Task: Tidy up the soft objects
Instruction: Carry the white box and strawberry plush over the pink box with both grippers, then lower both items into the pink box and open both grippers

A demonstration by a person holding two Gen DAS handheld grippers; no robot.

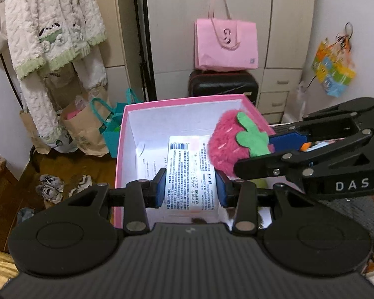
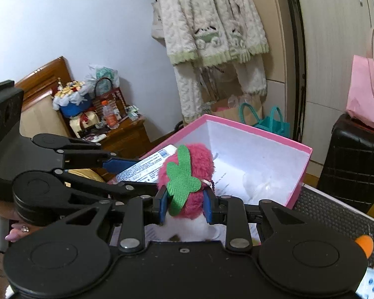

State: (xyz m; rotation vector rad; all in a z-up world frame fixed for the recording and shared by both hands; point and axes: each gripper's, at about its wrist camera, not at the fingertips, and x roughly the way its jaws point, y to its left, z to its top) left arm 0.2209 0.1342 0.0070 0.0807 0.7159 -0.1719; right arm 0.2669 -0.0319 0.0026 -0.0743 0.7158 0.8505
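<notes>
Strawberry plush point(image 2: 187, 182) over pink box point(image 2: 236, 124) rim

The pink box point(image 1: 127, 134) stands open at the top, its white floor largely bare toward the far wall. Both tongs crowd the near rim: the left tongs point(image 1: 190, 186) with a white packet point(image 1: 189, 174), the right tongs point(image 2: 184, 205) with the strawberry plush point(image 2: 187, 174) just beside.
</notes>
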